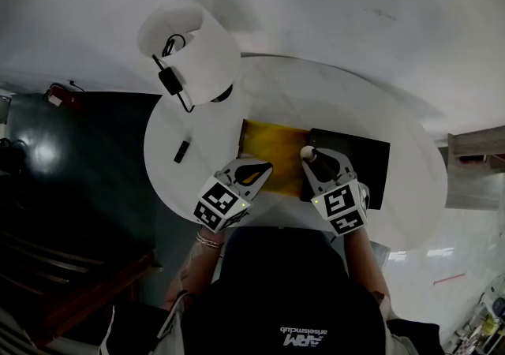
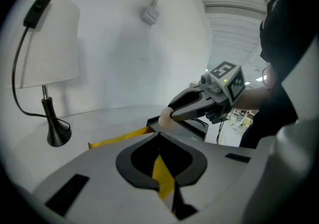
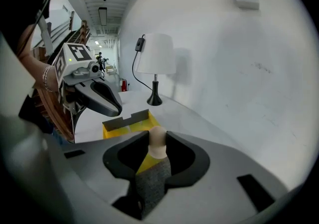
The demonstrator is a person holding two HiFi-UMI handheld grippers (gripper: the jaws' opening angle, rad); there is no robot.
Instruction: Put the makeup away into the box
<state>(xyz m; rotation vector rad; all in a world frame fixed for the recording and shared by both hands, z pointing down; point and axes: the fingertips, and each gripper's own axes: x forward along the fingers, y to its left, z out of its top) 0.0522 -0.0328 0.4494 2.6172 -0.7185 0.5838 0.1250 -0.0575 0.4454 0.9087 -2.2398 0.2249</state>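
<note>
A yellow box (image 1: 272,140) lies open at the middle of the round white table (image 1: 197,180), its black lid (image 1: 371,160) beside it on the right. My right gripper (image 1: 310,159) hovers over the box's right edge, shut on a makeup sponge (image 3: 157,141) that has a beige rounded tip and a grey speckled body. The left gripper view shows that sponge (image 2: 165,117) poking out of the right gripper's fingertips. My left gripper (image 1: 254,167) is at the box's near left corner. Its jaws are nearly closed on a thin yellow strip (image 2: 163,175), which looks like the box's wall.
A white lamp (image 1: 193,50) with a black cord and switch stands at the table's far left. Near the left rim lies a small black object (image 1: 181,151). A white wall runs behind the table. The person's dark-clothed body is at the near edge.
</note>
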